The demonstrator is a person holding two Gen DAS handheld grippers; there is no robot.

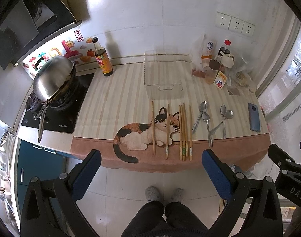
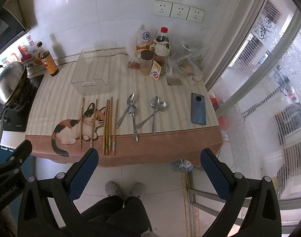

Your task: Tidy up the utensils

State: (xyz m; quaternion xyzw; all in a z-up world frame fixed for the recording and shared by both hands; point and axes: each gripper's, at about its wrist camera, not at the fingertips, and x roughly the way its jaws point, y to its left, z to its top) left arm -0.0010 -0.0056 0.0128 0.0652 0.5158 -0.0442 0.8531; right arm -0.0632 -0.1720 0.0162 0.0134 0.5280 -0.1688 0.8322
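The left gripper has its jaws spread wide and holds nothing; it hangs in front of the table edge, over the floor. The right gripper is also wide open and empty, in front of the same edge, touching nothing.

On the left, a wok with a steel lid sits on a black induction cooker. Beside it stands a dark sauce bottle. Near the middle, toward the wall, is a clear plastic tray. In front of it lie the chopsticks: two single ones across the printed cat, then a closer group of about four, all pointing toward the wall. To their right lie four spoons in two crossed pairs, bowls away from the edge. Behind the spoons is a group of jars and bottles with plastic bags. Far right, a blue phone lies flat, near the table side.

The table is covered by a striped mat with a pink border. The wall is white tile with three sockets. Frosted window panels are at the right. Below, on the tile floor, the person's dark trousers and grey slippers are seen.
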